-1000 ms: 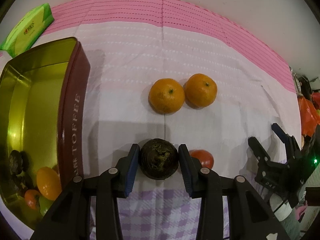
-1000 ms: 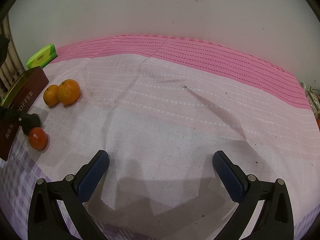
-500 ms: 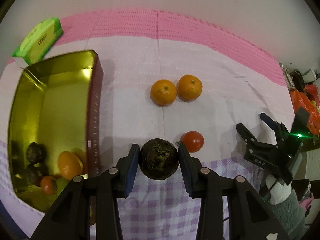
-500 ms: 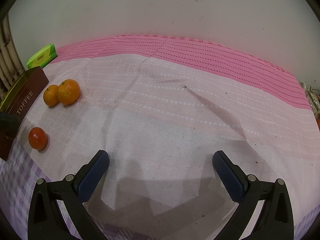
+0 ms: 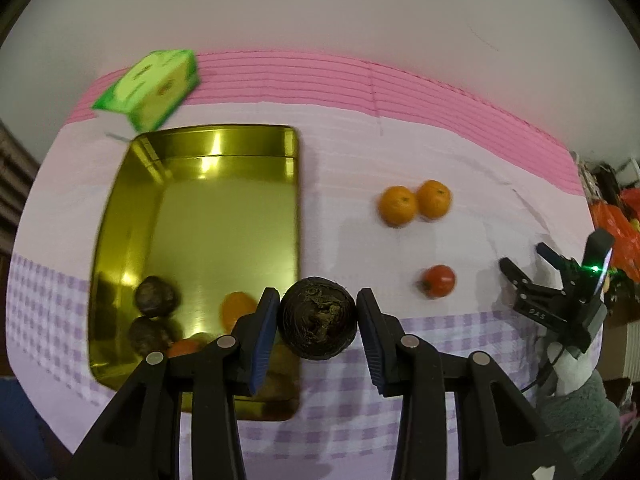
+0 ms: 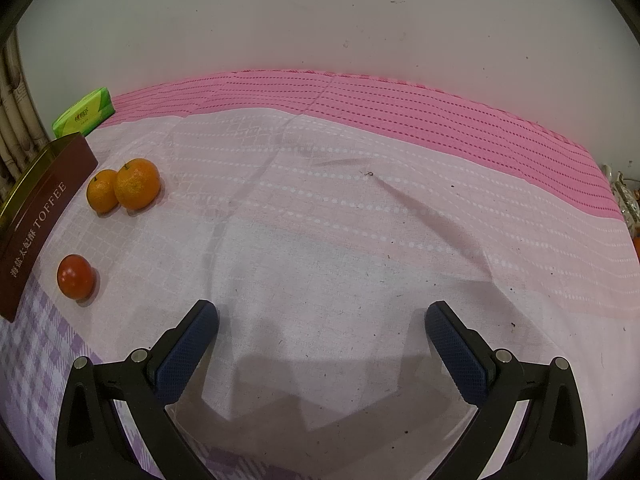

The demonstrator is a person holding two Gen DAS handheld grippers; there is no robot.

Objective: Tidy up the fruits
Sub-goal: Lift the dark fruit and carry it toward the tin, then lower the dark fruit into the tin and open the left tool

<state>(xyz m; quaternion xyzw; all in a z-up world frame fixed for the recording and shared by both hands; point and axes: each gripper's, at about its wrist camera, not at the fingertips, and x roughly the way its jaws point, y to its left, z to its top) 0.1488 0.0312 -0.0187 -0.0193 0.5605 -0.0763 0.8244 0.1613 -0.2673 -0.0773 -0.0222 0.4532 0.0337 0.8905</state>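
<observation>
My left gripper [image 5: 318, 322] is shut on a dark wrinkled round fruit [image 5: 317, 323] and holds it above the right wall of the gold toffee tin [image 5: 224, 144]. The tin holds two dark fruits [image 5: 155, 296], an orange fruit [image 5: 236, 310] and other pieces partly hidden by my fingers. Two oranges [image 5: 414, 204] and a red tomato [image 5: 438, 280] lie on the cloth to the right; they also show in the right wrist view, the oranges [image 6: 126, 190] and the tomato [image 6: 75, 276]. My right gripper [image 6: 320, 332] is open and empty over the cloth; it shows in the left wrist view [image 5: 536, 268].
A green tissue pack [image 5: 150, 86] lies behind the tin near the wall. The tin's maroon side [image 6: 36, 216] stands at the left of the right wrist view. A pink, white and purple-checked cloth [image 6: 340, 220] covers the table. Orange bags [image 5: 616, 224] sit off its right end.
My left gripper has risen and moved left with the dark fruit, from over the cloth to over the tin's right wall. The right gripper has stayed still and open.
</observation>
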